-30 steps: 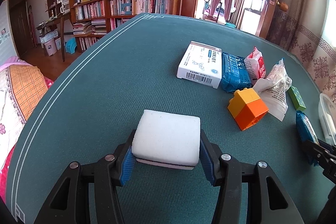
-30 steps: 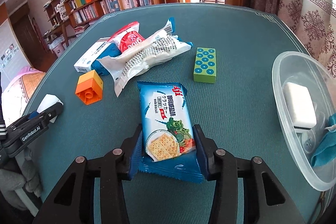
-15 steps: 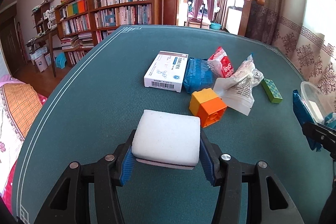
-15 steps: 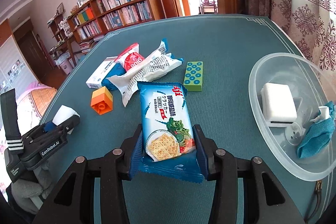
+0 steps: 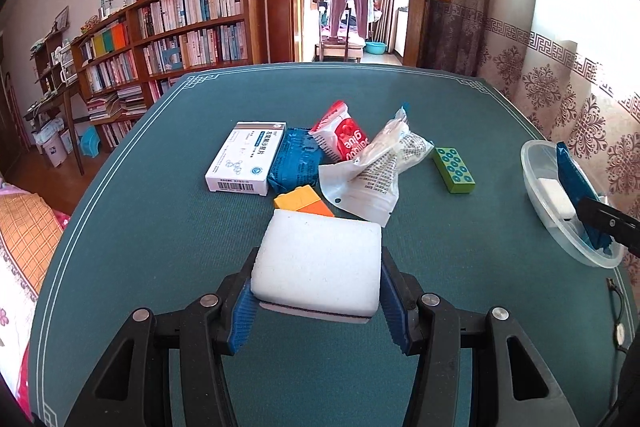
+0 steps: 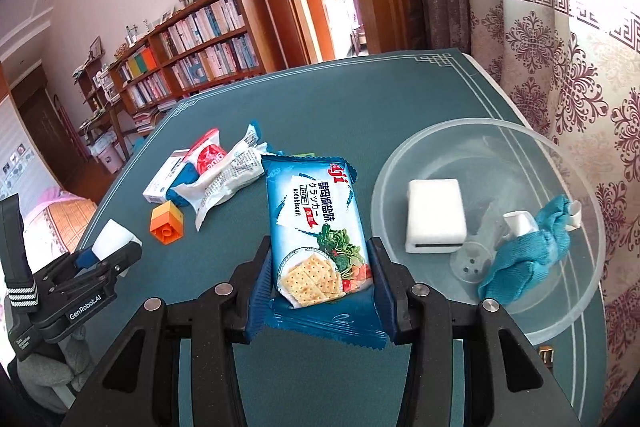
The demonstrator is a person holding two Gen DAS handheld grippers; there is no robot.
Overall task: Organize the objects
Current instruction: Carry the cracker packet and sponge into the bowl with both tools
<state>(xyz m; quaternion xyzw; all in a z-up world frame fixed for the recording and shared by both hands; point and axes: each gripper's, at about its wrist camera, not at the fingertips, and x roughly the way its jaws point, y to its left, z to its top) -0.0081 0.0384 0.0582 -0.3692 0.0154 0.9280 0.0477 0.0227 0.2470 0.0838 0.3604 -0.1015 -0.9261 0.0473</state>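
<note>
writing first: your right gripper (image 6: 320, 291) is clamped on a blue cracker packet (image 6: 316, 223) that reads "aji" and "soda biscuit", with other script on it; its far end points to twelve o'clock and hides most of a green block (image 5: 454, 169) behind it. your left gripper (image 5: 316, 299) is clamped on a white sponge (image 5: 320, 263), which covers the near part of an orange block (image 5: 304, 201). from the right wrist view, the left gripper's side shows "genrobot.ai" at nine o'clock. on the green table (image 5: 160, 227), at twelve o'clock of the sponge, lie a white box (image 5: 246, 157) with a barcode and print too small to read, a dark blue packet (image 5: 296, 163) partly under its neighbours, a red sachet (image 5: 346, 139) whose upside-down word cannot be read for sure, and a clear wrapper (image 5: 372, 171) with fine print. at two o'clock of the cracker packet, a clear bowl (image 6: 404, 155) holds a second white sponge (image 6: 436, 219), a crumpled teal cloth (image 6: 532, 251), a small white piece and a clear part that is hard to make out.
</note>
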